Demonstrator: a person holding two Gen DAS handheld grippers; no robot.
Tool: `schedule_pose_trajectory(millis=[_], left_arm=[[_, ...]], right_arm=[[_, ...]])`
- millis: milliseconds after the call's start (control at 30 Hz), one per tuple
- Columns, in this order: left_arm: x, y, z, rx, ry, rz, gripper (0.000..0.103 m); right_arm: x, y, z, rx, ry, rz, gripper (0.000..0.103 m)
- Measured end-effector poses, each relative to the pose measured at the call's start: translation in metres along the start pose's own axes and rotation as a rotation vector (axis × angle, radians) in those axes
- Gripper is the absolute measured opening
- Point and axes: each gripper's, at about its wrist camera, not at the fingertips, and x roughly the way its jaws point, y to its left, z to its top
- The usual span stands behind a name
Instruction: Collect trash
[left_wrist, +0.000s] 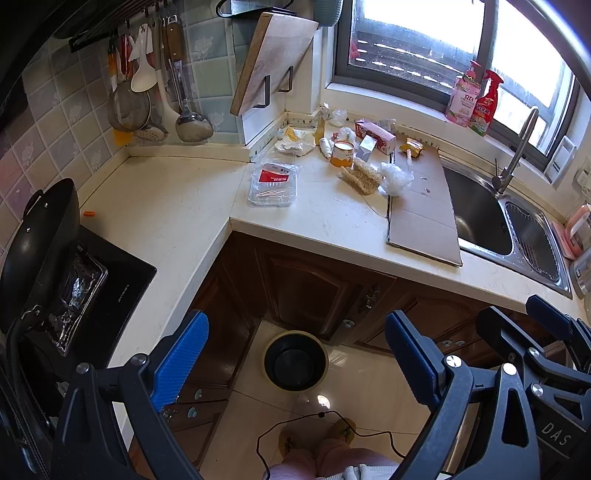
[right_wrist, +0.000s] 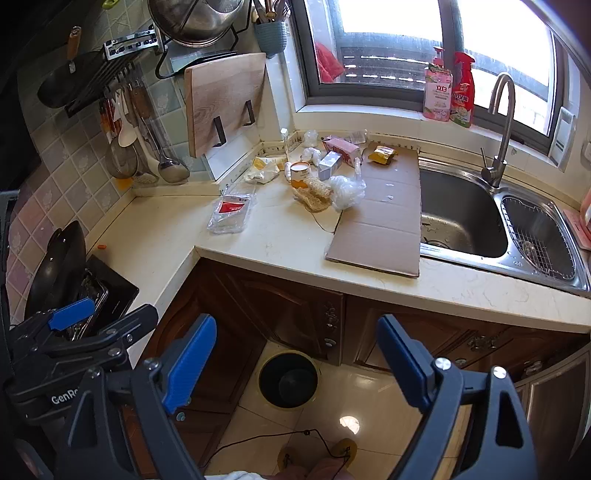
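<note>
Both claws hang spread apart and empty above the floor in front of the brown wooden cabinets (right_wrist: 295, 306). Left claw (left_wrist: 295, 365), blue pads wide; right claw (right_wrist: 297, 365) same, nothing between its fingers. Each shows at the edge of the other's view.

Trash sits in a cluster on the cream stone worktop (left_wrist: 166, 206) near the corner under the window:
- clear plastic clamshell tray with red label (left_wrist: 274, 181), nearest the left, apart from the rest
- orange paper cup with white inside (left_wrist: 341, 153), just behind a tan fibrous scrub pad (left_wrist: 362, 175)
- crumpled clear plastic bag (left_wrist: 396, 178), touching the pad's right side, partly on a flat brown cardboard sheet (left_wrist: 423, 214)
- pink carton (left_wrist: 375, 136) and small grey box (left_wrist: 367, 147) behind
- yellow snack wrapper (left_wrist: 412, 147) on the cardboard's far end
- white crumpled paper with yellow (left_wrist: 295, 142) by the back wall

Round black-lined bin with yellowish rim (left_wrist: 295, 360) stands on the tiled floor below the worktop edge, open. Steel sink (right_wrist: 461, 218) lies right of the cardboard. Black wok (left_wrist: 37, 243) on the hob, far left.
</note>
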Motion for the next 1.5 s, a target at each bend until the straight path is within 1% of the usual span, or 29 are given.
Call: schedule_pose_trajectory(millis=[733, 967, 1167, 1367, 1500], left_arm=[[-0.009, 0.000, -0.007, 0.007, -0.006, -0.007, 0.095], [-0.012, 0.000, -0.008, 0.012, -0.007, -0.008, 0.095], [-0.016, 0.011, -0.012, 0.026, -0.004, -0.020, 0.095], [-0.012, 0.020, -0.012, 0.051, 0.010, -0.043, 0.096], [-0.006, 0.030, -0.006, 0.034, 0.019, -0.078, 0.096]], right_arm=[[-0.010, 0.004, -0.002, -0.005, -0.011, 0.001, 0.088], [-0.018, 0.012, -0.010, -0.002, -0.021, 0.000, 0.086], [-0.021, 0.019, -0.014, 0.012, -0.022, -0.004, 0.086], [-0.023, 0.028, -0.019, 0.013, -0.032, -0.022, 0.086], [-0.022, 0.028, -0.018, 0.031, -0.036, -0.038, 0.086]])
